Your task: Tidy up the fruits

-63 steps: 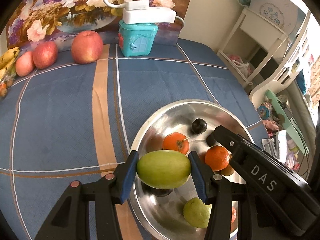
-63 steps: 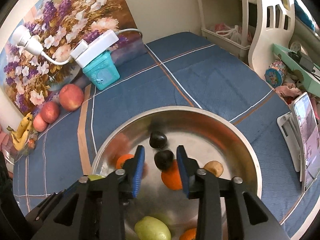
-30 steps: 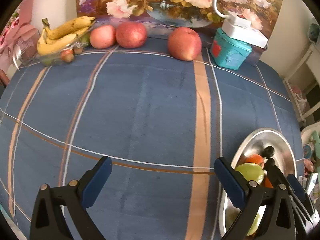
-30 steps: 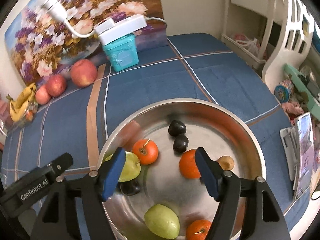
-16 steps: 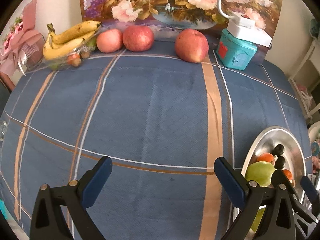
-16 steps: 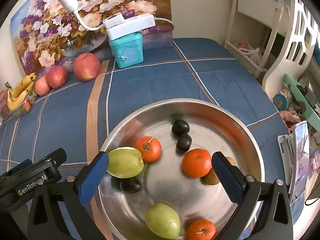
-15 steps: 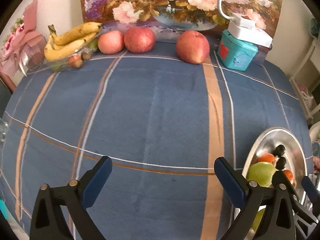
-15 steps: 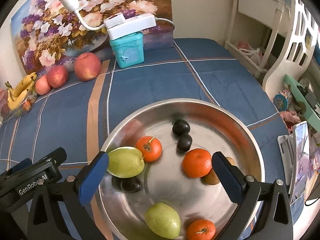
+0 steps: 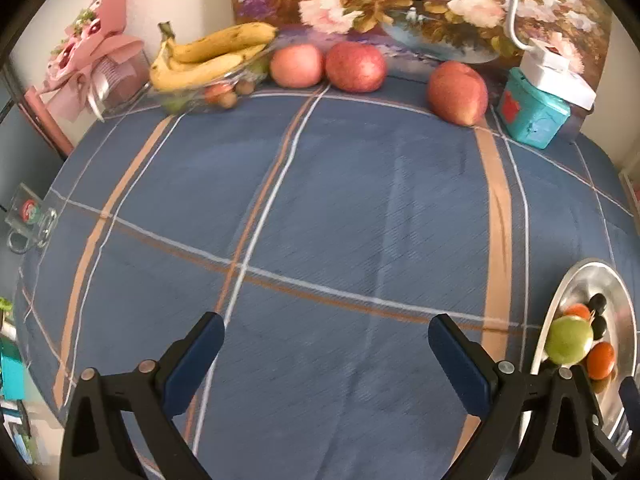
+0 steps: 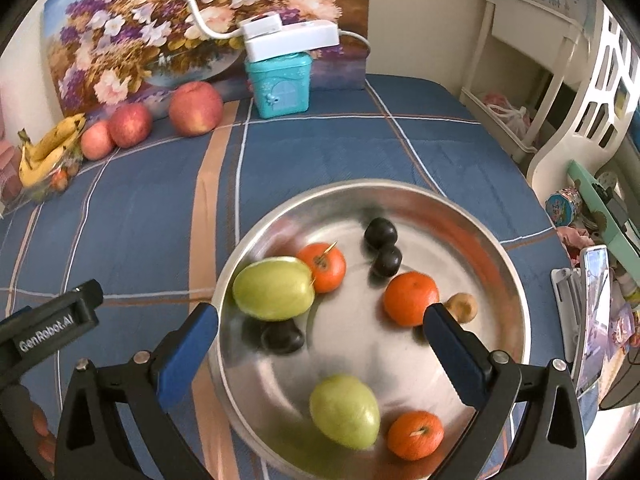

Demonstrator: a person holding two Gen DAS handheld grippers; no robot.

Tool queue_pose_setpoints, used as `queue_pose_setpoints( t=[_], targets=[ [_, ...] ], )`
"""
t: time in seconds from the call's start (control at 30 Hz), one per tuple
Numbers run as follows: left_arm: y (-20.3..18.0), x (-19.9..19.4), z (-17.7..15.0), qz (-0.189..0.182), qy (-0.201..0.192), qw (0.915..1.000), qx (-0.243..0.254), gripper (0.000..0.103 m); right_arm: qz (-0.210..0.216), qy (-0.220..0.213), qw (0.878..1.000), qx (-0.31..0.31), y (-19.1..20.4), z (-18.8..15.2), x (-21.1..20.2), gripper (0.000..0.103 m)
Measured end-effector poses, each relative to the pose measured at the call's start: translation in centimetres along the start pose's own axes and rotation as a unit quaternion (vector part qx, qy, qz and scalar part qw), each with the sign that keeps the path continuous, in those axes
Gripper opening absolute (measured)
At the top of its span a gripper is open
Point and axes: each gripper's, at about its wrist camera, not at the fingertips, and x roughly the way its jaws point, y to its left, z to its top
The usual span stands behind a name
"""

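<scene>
A steel bowl (image 10: pixel 492 248) on the blue plaid cloth holds two green fruits (image 10: pixel 274 289) (image 10: pixel 345 411), three oranges (image 10: pixel 410 298), dark plums (image 10: pixel 380 231) and a small brown fruit (image 10: pixel 462 307). My right gripper (image 10: pixel 320 354) is open and empty above the bowl. My left gripper (image 9: pixel 326 358) is open and empty over the bare cloth, left of the bowl (image 9: pixel 576 280). Three red apples (image 9: pixel 458 93) (image 9: pixel 355 67) (image 9: pixel 296 65) and a banana bunch (image 9: pixel 208 54) lie along the far edge.
A teal box (image 10: pixel 279 83) with a white power strip (image 10: pixel 290 39) on top stands at the back before a flower painting (image 10: pixel 168 28). A glass mug (image 9: pixel 28 220) sits at the left edge. White furniture (image 10: pixel 560 92) stands to the right.
My left gripper let go of the green fruit in the bowl, opened wide and swung left over the cloth. My right gripper released a dark plum, opened and drew back.
</scene>
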Motion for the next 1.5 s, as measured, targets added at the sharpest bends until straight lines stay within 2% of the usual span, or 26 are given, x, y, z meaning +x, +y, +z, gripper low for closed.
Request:
queue_pose_setpoints(
  t=[0.27,0.4,0.53,0.73,0.83,0.97,1.23,1.5],
  targets=[
    [2.5,0.7,-2.0,0.008,0.044,0.9989,-0.015,0.103,0.005,0.004,1.000,-0.018,1.9,-2.1,-1.6,0.102],
    [3.6,1.3,-3.3,0.020,0.069,0.9973,-0.012,0.103,0.012,0.012,1.000,-0.007,1.9,-2.9,-2.1,0.102],
    [4.9,1.4,-4.6,0.013,0.095,0.9953,-0.013,0.103,0.021,0.025,0.999,0.007,1.7,-3.7,-2.6,0.102],
    [5.9,-0.7,-6.0,0.016,0.069,0.9975,0.001,0.103,0.009,0.043,0.999,-0.001,1.7,-4.9,-3.2,0.102],
    [6.5,-1.7,-6.2,0.005,0.062,0.9981,0.003,0.103,0.007,0.042,0.999,-0.012,1.9,-5.5,-3.8,0.102],
    [6.9,-3.2,-6.8,0.002,0.048,0.9987,0.014,0.103,-0.005,0.024,0.999,-0.037,2.8,-6.1,-5.3,0.102],
    [8.0,-5.9,-7.7,-0.016,0.018,0.9992,0.033,0.103,0.005,-0.014,0.997,-0.069,4.3,-6.5,-7.9,0.102],
    [8.3,-6.5,-7.6,-0.026,0.006,0.9989,0.040,0.103,0.008,-0.022,0.998,-0.066,4.1,-6.2,-8.1,0.102]
  ],
)
